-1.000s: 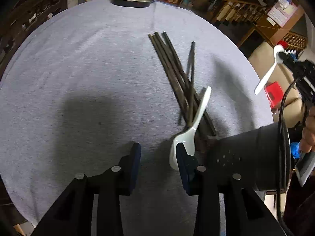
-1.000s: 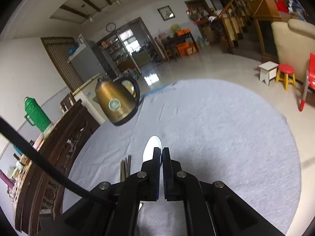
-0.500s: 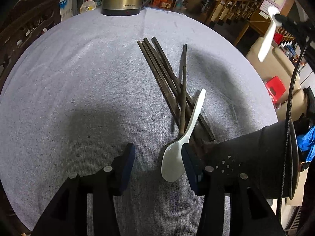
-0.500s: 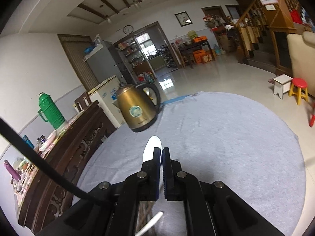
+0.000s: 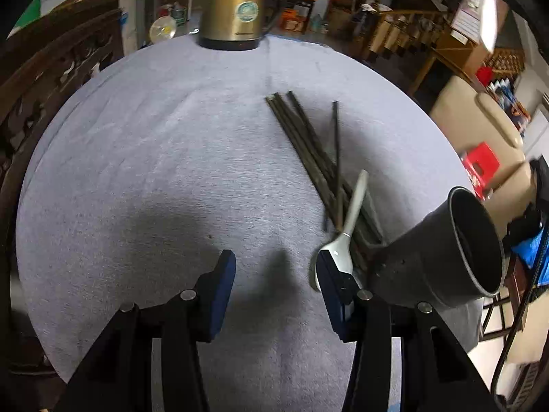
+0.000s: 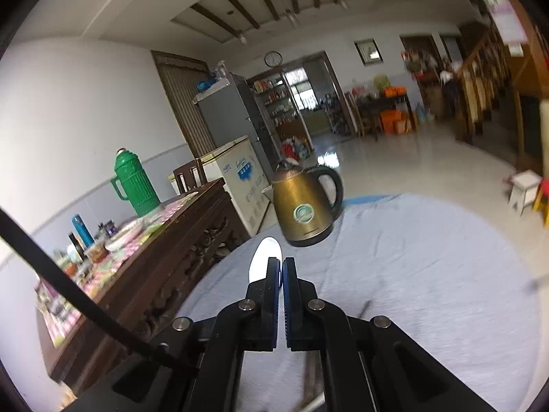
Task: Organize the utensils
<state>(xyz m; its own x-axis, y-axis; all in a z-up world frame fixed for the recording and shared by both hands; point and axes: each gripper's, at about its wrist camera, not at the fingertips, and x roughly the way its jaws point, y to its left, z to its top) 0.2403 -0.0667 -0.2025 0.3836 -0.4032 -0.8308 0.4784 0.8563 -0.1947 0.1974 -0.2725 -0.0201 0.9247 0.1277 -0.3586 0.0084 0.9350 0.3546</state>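
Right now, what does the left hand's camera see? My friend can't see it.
The left gripper, fingers apart, holds nothing above a grey tablecloth. A white spoon lies across dark chopsticks beside a tipped black holder; a brass kettle stands behind.

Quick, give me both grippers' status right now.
Left gripper: open, nothing between its fingers.
Right gripper: shut on a white spoon.
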